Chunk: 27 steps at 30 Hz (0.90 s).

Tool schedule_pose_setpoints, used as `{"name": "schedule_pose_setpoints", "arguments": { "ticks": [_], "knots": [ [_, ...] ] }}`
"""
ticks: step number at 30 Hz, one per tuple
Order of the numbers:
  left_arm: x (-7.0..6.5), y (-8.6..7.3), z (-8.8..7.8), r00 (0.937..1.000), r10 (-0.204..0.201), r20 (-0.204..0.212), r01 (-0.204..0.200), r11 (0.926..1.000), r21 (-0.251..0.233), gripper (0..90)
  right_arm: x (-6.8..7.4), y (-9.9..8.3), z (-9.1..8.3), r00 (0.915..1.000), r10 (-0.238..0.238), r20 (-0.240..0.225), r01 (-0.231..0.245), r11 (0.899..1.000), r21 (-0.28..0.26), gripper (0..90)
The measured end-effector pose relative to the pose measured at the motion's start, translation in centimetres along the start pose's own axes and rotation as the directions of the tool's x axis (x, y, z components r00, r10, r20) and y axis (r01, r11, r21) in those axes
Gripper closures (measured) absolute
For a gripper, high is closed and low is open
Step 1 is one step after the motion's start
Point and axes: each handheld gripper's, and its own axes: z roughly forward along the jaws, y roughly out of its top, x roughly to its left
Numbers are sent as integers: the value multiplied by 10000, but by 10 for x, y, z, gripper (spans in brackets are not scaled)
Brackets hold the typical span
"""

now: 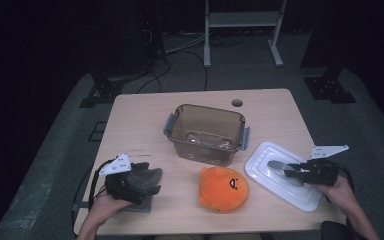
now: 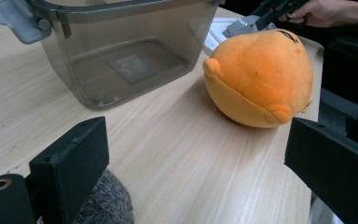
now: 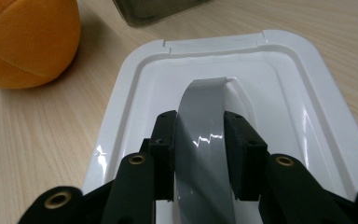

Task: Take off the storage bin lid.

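The right gripper squeezes the grey handle of the white lid, at four o'clock from the clear box, ready to lift it over, while the left gripper waits open.

The light wooden counter fills the middle of the high view. The clear grey plastic container stands at its centre, toward the upper part of the frame. Below it, near the lower edge, lies the round orange plush toy. Right of the toy lies the white rectangular plastic lid; the right claw rests over it, closed on a flat grey strip. At lower left, the left claw sits over a fuzzy grey cloth, well apart from the toy.
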Motion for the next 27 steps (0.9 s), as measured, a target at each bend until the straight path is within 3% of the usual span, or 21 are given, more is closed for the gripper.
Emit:
{"name": "schedule_pose_setpoints", "arguments": {
  "ticks": [2,4,5,13,19,24,27],
  "knots": [
    [0,0,0,10000,21,19,-21,10000,3,57,0,0,0,10000,9,1,-9,10000,-18,650],
    [-1,0,0,10000,30,37,-30,10000,2,57,0,2,-3,9999,144,-54,-145,9998,-117,542],
    [-1,0,0,10000,35,30,-35,10000,8,57,0,2,-3,9999,144,-54,-145,9998,-117,542],
    [-1,0,0,10000,27,55,-27,10000,-8,57,12,29,-21,9998,-173,-57,169,9975,-680,424],
    [0,0,-2,10000,25,-25,-26,9999,-98,57,36,64,-27,9952,-891,-401,847,9913,-1004,333],
    [0,0,-4,10000,8,-59,-9,9999,-169,57,51,82,-28,9911,-1164,-649,1094,9886,-1033,281],
    [0,0,-4,10000,8,-46,-9,9998,-181,57,65,97,-26,9833,-1553,-953,1442,9829,-1144,259]
  ]
}}
